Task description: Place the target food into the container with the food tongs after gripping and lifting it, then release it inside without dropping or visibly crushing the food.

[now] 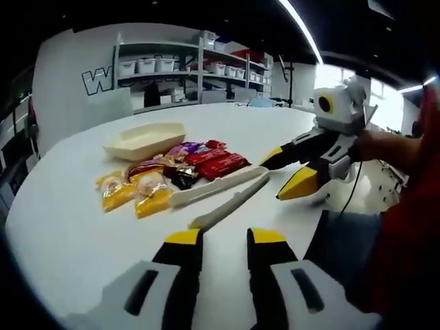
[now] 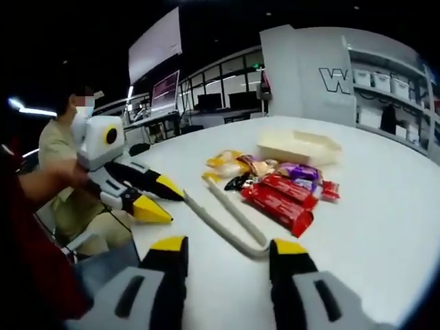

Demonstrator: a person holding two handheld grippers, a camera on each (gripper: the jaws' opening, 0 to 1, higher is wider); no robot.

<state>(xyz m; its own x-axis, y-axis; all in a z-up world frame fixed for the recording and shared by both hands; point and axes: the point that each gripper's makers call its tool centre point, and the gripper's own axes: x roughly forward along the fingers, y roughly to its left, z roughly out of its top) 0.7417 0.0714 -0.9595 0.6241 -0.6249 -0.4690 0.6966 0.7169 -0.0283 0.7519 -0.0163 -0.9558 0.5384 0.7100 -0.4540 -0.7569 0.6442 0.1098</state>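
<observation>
Cream food tongs (image 1: pixel 218 194) lie flat on the white table (image 1: pixel 69 234), arms spread toward the snack pile. The pile holds red packets (image 1: pixel 220 163), yellow packets (image 1: pixel 127 194) and a purple one (image 1: pixel 187 147). Behind it sits the cream boat-shaped container (image 1: pixel 144 139). My left gripper (image 1: pixel 225 237) is open and holds nothing, just short of the tongs. My right gripper (image 1: pixel 272 180) comes in from the right, open, at the tongs' joined end. In the right gripper view the tongs (image 2: pixel 227 216) end between my right gripper's (image 2: pixel 229 245) jaws, untouched. The left gripper (image 2: pixel 176 209), red packets (image 2: pixel 278 196) and container (image 2: pixel 299 146) appear there too.
A person (image 2: pixel 62 158) sits beyond the table's edge. Shelves with white bins (image 1: pixel 185 69) stand against the far wall. Bare tabletop (image 2: pixel 385 220) stretches past the snacks.
</observation>
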